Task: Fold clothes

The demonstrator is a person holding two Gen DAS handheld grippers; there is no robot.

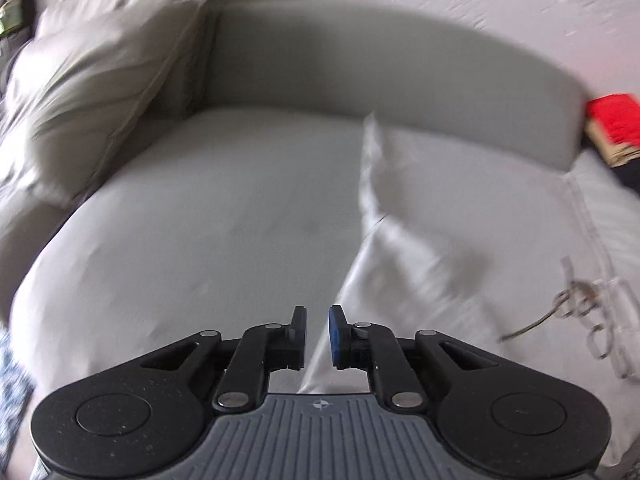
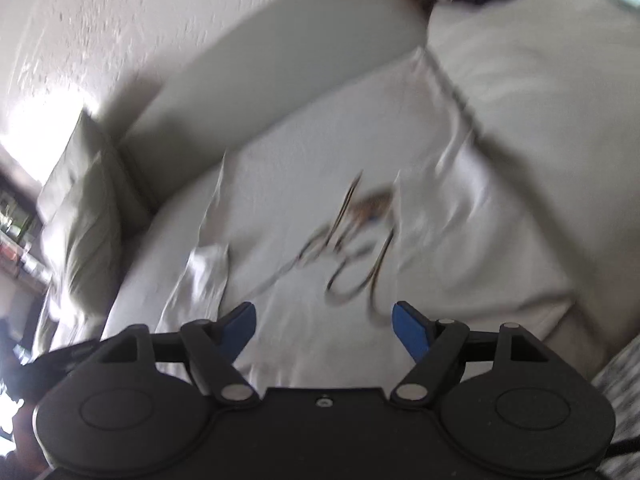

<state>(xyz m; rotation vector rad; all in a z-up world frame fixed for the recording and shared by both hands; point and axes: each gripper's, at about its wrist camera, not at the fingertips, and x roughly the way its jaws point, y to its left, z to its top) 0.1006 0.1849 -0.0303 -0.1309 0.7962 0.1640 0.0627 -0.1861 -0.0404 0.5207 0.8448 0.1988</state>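
White cloth, a shirt [image 2: 320,200] with a scrawled print [image 2: 352,236], lies spread and rumpled on the grey sofa [image 1: 192,232], its left sleeve [image 2: 200,284] creased beside the pale cushions [image 1: 100,80] in the corner. The left gripper [image 1: 317,336] hangs over the shirt's left edge with its jaws nearly together and a narrow gap between them, gripping nothing, while the right gripper [image 2: 324,324] hovers above the shirt's near hem with its blue pads [image 2: 410,328] wide apart and empty. Both views are blurred.
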